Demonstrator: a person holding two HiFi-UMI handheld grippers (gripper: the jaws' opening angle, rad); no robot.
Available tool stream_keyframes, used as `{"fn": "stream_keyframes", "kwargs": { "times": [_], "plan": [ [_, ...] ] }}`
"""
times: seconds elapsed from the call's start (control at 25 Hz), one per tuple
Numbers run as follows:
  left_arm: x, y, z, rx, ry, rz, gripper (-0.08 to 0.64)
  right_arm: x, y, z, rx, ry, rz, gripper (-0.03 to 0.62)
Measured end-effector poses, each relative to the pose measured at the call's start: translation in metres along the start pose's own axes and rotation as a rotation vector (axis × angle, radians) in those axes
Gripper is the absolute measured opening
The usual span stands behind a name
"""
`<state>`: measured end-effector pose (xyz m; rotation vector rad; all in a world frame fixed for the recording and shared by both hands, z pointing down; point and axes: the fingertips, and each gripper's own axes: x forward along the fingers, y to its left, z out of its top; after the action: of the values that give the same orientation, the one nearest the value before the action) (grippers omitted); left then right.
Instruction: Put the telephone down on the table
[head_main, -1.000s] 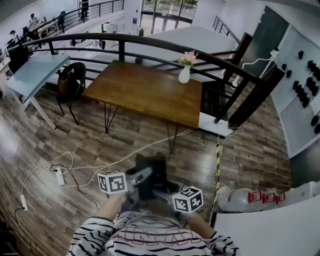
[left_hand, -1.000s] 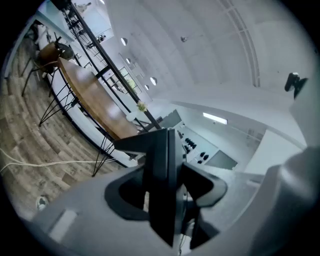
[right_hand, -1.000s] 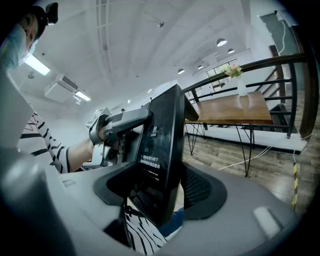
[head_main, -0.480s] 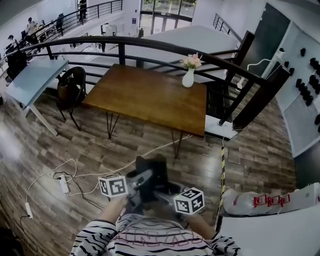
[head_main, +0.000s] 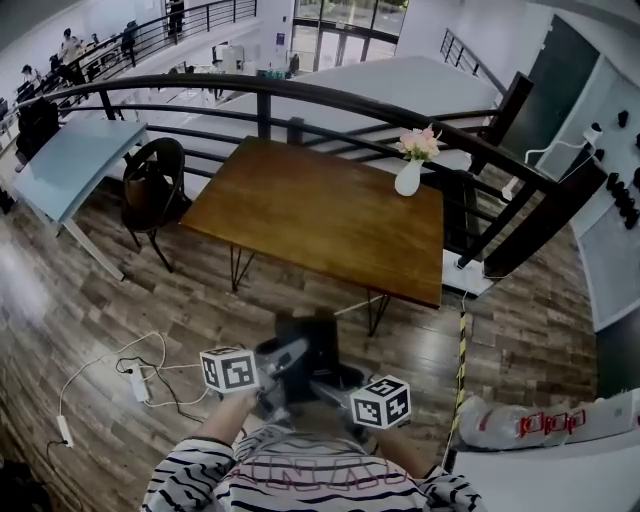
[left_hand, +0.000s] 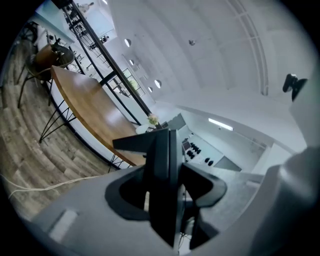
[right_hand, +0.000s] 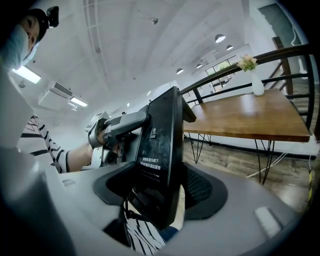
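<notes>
Item one, left gripper: I read its jaws as part spread and clamped on the edge of a thin dark slab, the telephone, which stood upright between the pads. Item two, right gripper: jaws set wider and pinching the same telephone from the other side, its broad black face turned to that camera. Writing: a few lines of small white print on that face, looking like Chinese characters, too small for me to read; red lettering on a white object at the lower right of the head view, also unreadable. Position of the telephone: held in the air between both grippers, in front of my striped sleeves, over the wood-plank floor and well apart from the brown wooden table. On the table's far right corner stood a white vase of pink flowers. Change against a second before: table and vase sat lower, larger and further right in the head view, while grippers and telephone kept their place in it and both grips were unaltered.
</notes>
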<state>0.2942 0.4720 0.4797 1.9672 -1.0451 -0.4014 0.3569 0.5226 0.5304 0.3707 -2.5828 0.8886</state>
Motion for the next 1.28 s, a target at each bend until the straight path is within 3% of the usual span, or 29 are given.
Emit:
{"fn": "stream_keyframes", "kwargs": {
  "times": [0.24,0.56,1.28],
  "plan": [
    [-0.015,0.054,0.072,-0.002,-0.009,0.015,0.209,0.076,-0.004,0.050,-0.001,0.007,0.017,0.288],
    [-0.011,0.097,0.128,-0.018,-0.025,0.030,0.209,0.129,-0.021,0.093,0.001,0.029,0.026,0.290],
    [0.098,0.202,0.281,-0.028,-0.092,0.070,0.206,0.227,-0.152,0.239,-0.032,0.074,0.087,0.290]
  ]
}}
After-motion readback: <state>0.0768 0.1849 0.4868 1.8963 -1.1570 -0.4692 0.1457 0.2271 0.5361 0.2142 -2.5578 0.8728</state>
